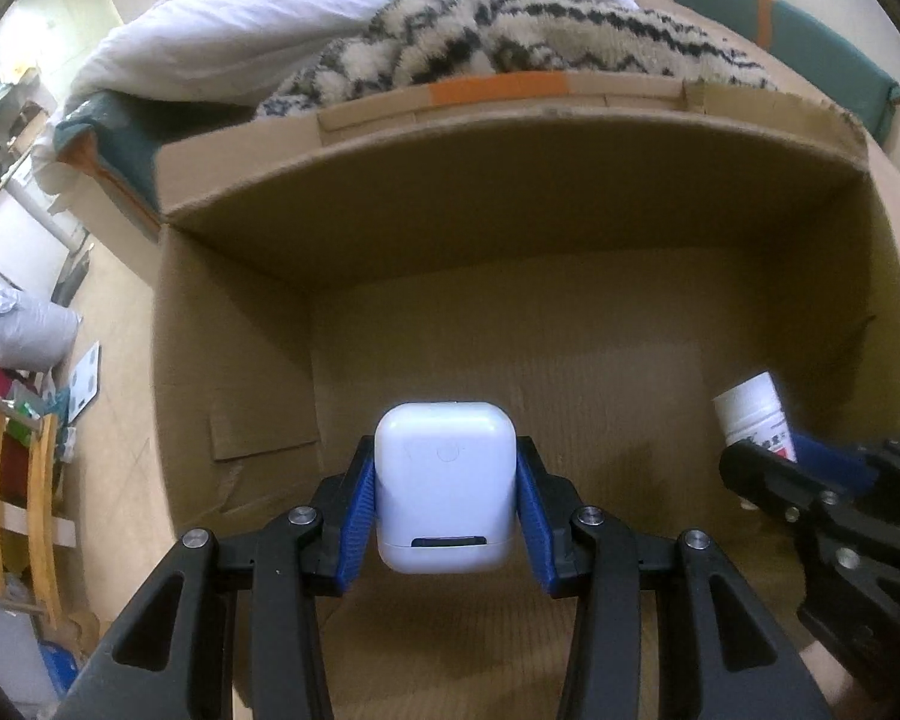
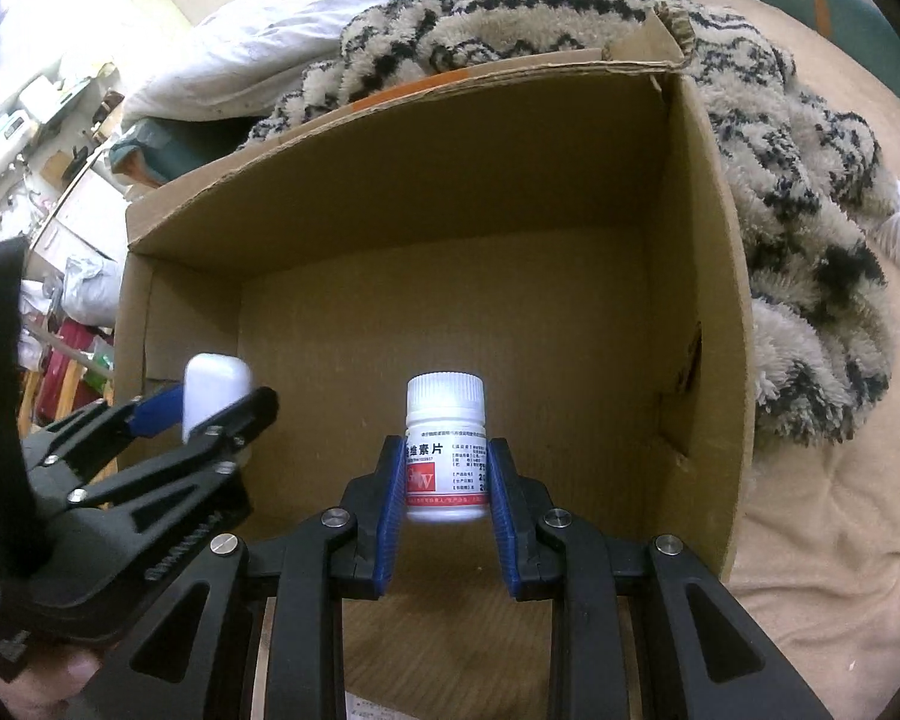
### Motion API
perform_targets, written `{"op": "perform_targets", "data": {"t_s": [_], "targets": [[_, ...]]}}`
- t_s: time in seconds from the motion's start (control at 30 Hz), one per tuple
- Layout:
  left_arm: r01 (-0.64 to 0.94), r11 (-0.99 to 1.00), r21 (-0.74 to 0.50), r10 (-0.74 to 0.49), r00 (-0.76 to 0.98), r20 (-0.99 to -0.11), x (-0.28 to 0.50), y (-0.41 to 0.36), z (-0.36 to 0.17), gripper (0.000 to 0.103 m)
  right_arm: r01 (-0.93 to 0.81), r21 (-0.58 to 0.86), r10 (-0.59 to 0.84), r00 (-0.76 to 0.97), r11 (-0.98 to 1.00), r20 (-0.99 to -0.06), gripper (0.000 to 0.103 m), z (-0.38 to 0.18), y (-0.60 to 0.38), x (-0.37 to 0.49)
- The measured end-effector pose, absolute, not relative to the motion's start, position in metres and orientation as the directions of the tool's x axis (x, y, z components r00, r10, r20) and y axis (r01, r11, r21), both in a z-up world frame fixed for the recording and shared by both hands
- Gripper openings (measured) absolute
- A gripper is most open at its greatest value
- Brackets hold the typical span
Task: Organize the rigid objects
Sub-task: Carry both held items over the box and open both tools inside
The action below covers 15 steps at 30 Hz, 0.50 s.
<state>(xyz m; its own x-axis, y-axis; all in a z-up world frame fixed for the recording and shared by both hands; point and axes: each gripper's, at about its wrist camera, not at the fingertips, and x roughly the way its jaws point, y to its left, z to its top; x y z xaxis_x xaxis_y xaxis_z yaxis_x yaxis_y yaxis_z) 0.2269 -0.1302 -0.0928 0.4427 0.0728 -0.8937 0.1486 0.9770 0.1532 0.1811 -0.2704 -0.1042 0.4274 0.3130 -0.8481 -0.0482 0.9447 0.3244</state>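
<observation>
Presently:
Left gripper (image 1: 445,495): clamped on white earbud case (image 1: 445,489), over cardboard box (image 1: 510,228).
Right gripper (image 2: 446,495): clamped on white pill bottle (image 2: 446,450), same box.

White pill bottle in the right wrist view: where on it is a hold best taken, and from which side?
Grip the pill bottle on its labelled body, below the ribbed cap, coming from its base end. The straight round sides give the pads flat contact; the cap is narrower. The right tongs hold it this way above the cardboard box.
</observation>
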Motion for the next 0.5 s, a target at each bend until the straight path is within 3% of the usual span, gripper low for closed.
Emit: {"op": "perform_targets", "data": {"t_s": [0.5], "targets": [[0.134, 0.979, 0.152, 0.088, 0.395, -0.914, 0.234, -0.131, -0.114, 0.039, -0.037, 0.368, 0.344, 0.454, 0.929, -0.822, 0.028, -0.095, -0.276, 0.183]]}}
